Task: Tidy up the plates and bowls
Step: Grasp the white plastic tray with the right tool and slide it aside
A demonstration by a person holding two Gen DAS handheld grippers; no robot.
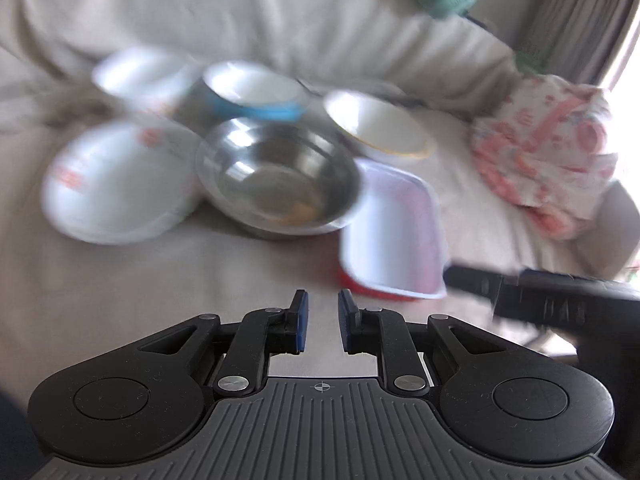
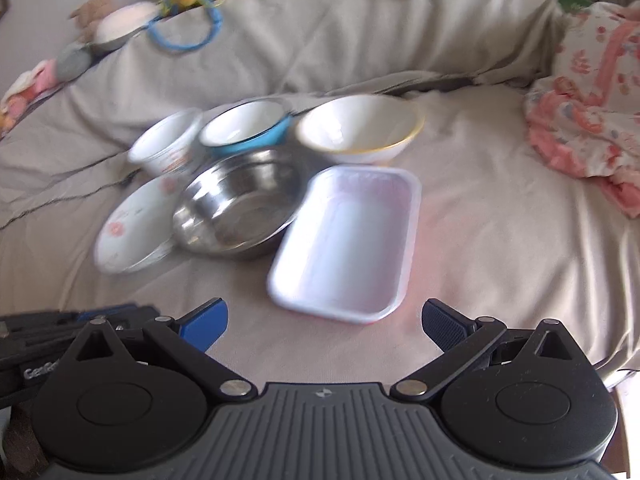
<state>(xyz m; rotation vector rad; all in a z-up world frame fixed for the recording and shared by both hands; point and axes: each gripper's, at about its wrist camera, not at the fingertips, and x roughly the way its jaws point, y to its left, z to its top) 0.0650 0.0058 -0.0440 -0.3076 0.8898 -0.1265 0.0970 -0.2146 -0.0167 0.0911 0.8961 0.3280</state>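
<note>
Six dishes huddle on the bed [image 2: 460, 208] ahead of both jaws: shiny steel bowl [image 2: 236, 208], glossy rectangular tray [image 2: 348, 240], white bowls. Left gripper [image 1: 323, 320] nearly closed, empty; right gripper [image 2: 324, 320] wide, empty.

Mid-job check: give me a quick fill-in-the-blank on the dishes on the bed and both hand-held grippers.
1. The shiny metal bowl sits between the white floral plate and the white ____ tray.
2. The white bowl at the back, in the middle, has a ____ outside.
3. The right hand-held gripper is ____.
4. The left hand-held gripper holds ____.

Missing words: rectangular; blue; open; nothing
</note>
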